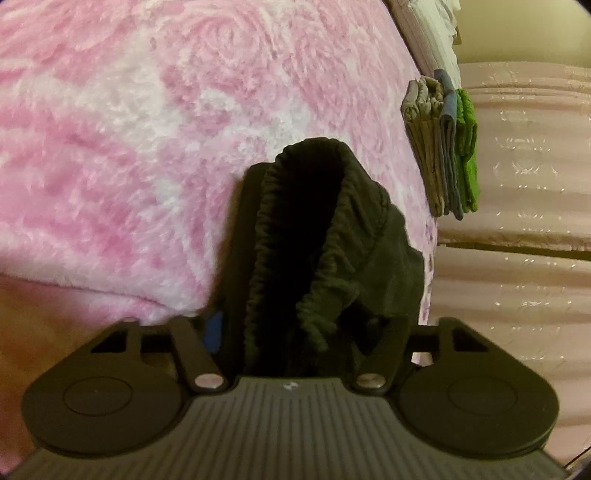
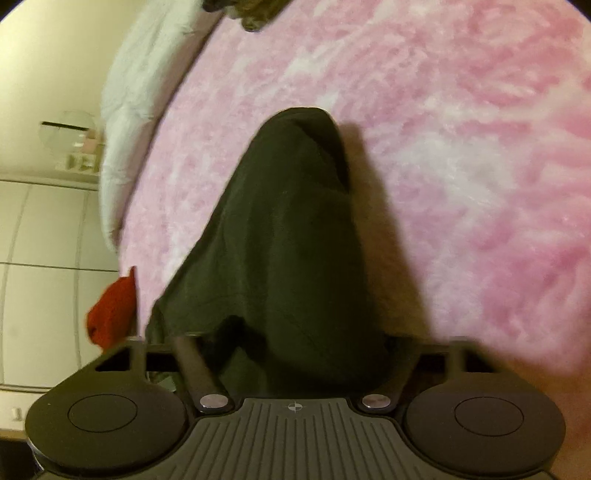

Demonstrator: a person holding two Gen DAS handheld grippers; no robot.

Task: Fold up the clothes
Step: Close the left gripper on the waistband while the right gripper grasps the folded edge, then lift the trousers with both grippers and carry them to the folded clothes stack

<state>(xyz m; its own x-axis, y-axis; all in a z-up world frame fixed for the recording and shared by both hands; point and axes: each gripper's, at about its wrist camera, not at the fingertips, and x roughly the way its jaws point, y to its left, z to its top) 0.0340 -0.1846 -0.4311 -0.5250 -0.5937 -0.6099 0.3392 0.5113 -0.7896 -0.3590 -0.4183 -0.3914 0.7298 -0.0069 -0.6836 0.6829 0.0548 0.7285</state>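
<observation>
A black garment with an elastic gathered waistband point(image 1: 325, 236) fills the middle of the left wrist view. My left gripper point(image 1: 295, 177) is shut on the waistband, and its left finger point(image 1: 243, 229) shows beside the cloth. In the right wrist view the same black garment point(image 2: 288, 251) drapes over my right gripper point(image 2: 306, 125), which is shut on it; the cloth hides both fingers. Both grippers hold the garment above a fluffy pink and white blanket point(image 1: 129, 147), also in the right wrist view point(image 2: 461, 166).
A stack of folded clothes in beige, blue and green point(image 1: 443, 147) lies at the blanket's far edge, near white bedding point(image 1: 428, 33). A red cloth point(image 2: 110, 310) sits at the bed's edge, with a white pillow point(image 2: 129, 92) and dark clothes point(image 2: 251, 14) beyond.
</observation>
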